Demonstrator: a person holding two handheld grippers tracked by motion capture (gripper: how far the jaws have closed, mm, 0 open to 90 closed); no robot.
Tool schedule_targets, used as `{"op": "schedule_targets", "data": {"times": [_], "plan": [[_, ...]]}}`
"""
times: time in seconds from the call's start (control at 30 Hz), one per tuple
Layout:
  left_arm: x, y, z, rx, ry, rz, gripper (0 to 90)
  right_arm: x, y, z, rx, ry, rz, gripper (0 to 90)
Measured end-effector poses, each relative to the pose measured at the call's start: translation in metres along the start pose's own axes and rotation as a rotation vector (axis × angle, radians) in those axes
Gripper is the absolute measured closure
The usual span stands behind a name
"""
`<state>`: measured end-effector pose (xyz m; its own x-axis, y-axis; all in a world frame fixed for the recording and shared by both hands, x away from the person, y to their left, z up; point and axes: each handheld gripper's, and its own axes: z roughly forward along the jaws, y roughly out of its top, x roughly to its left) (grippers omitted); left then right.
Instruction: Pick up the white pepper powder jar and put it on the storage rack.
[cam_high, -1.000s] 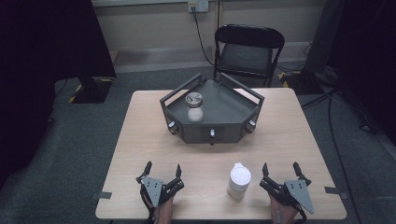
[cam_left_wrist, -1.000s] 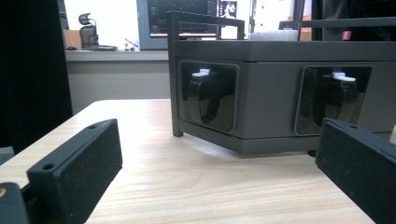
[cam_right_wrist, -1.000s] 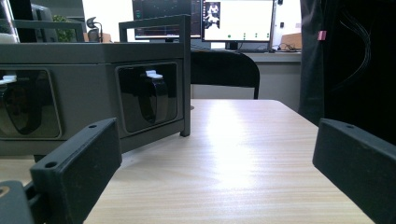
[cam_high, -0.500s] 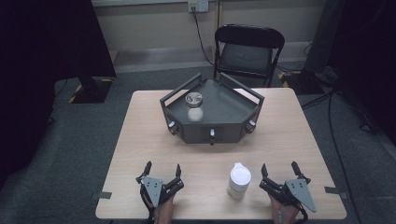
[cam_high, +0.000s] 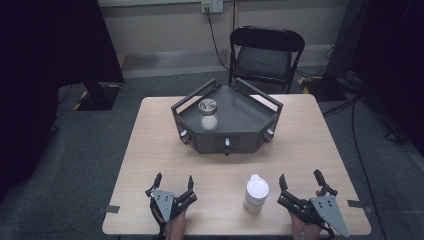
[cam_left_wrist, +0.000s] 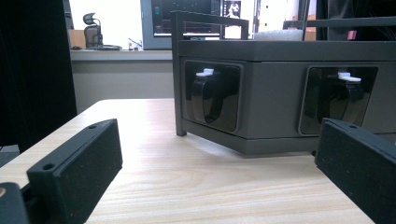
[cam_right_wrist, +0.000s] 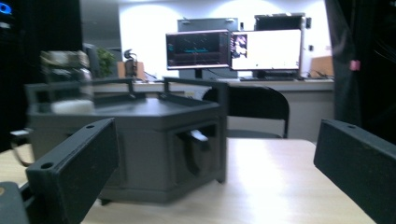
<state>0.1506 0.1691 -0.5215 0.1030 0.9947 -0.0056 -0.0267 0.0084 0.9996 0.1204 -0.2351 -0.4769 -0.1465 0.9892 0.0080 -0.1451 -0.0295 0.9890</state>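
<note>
2 grippers sit at the near edge of the wooden table (cam_high: 150, 145): the left gripper (cam_high: 173, 186) and the right gripper (cam_high: 299, 184), both with jaws spread wide and nothing between them. A white bottle (cam_high: 256, 193) stands between them, nearer the right one. Further back, a clear jar (cam_high: 208, 114) stands on the dark angular box (cam_high: 227, 120).
</note>
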Motion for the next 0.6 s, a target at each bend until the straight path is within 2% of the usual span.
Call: {"op": "schedule_targets", "data": {"times": [0.2,0.33,0.47,0.6], "plan": [[0.000,0.000,0.000,0.000,0.000,0.000,0.0,0.014,0.012,-0.002,-0.006,0.061,-0.004,0.0],[0.000,0.000,0.000,0.000,0.000,0.000,0.1,0.020,0.014,-0.003,-0.006,0.087,0.017,0.5],[0.000,0.000,0.000,0.000,0.000,0.000,0.0,0.025,0.015,-0.004,0.021,0.138,0.023,2.4],[0.000,0.000,0.000,0.000,-0.002,0.000,0.0,0.035,0.013,-0.009,0.034,0.157,0.024,4.3]]}}
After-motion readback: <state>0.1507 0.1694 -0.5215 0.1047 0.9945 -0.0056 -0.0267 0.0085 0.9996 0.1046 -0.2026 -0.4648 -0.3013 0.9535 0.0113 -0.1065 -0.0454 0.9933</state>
